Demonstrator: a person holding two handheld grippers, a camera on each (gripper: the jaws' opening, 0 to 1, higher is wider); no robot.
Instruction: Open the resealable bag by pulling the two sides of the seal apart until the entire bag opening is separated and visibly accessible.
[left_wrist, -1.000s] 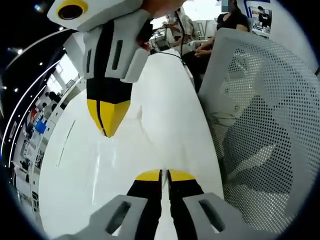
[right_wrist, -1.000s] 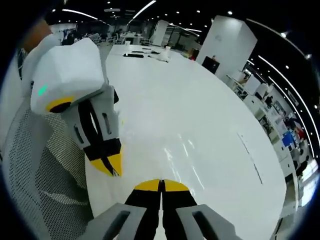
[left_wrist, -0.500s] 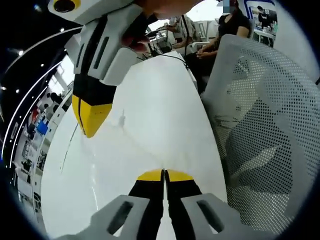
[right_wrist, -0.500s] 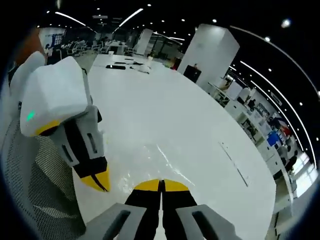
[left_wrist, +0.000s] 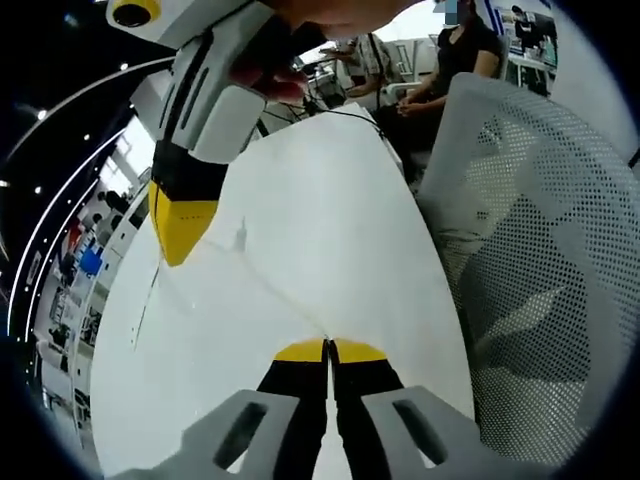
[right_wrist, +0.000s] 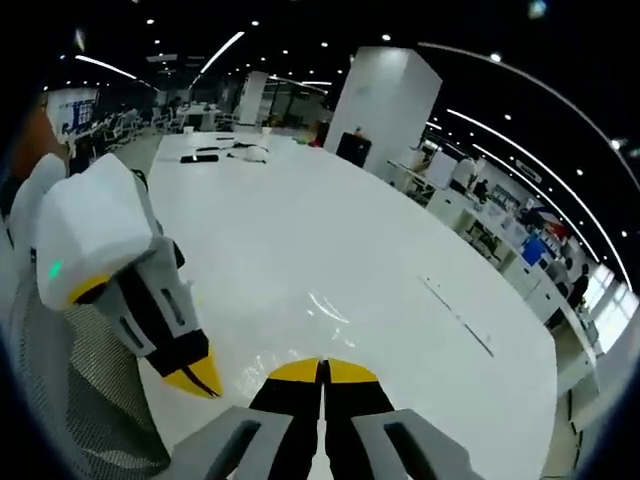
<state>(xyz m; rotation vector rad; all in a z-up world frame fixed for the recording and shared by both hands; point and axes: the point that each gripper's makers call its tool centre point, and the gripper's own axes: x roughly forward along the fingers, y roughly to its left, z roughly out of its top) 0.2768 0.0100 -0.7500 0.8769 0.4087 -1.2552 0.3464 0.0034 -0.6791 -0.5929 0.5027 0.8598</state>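
Observation:
The clear resealable bag (left_wrist: 262, 283) is a thin, see-through film, stretched above the white table (left_wrist: 320, 190). One taut edge runs from my left gripper (left_wrist: 328, 346) up to my right gripper (left_wrist: 176, 252). The left gripper's jaws are shut on the near side of the bag's mouth. The right gripper comes in from the upper left, held by a hand, and is shut on the far side. In the right gripper view the bag (right_wrist: 322, 306) shows only as faint glints in front of my right gripper (right_wrist: 323, 366). The left gripper (right_wrist: 197, 379) is shut close by at the lower left.
A white mesh chair (left_wrist: 545, 260) stands close on the right of the left gripper view and appears as the chair (right_wrist: 75, 405) at the lower left of the right gripper view. People (left_wrist: 455, 45) sit at the table's far end. A dark cable (left_wrist: 345, 108) lies there.
The two grippers have drawn apart: in the left gripper view the right gripper moved up and to the left, and the bag's edge between the tips is now stretched longer.

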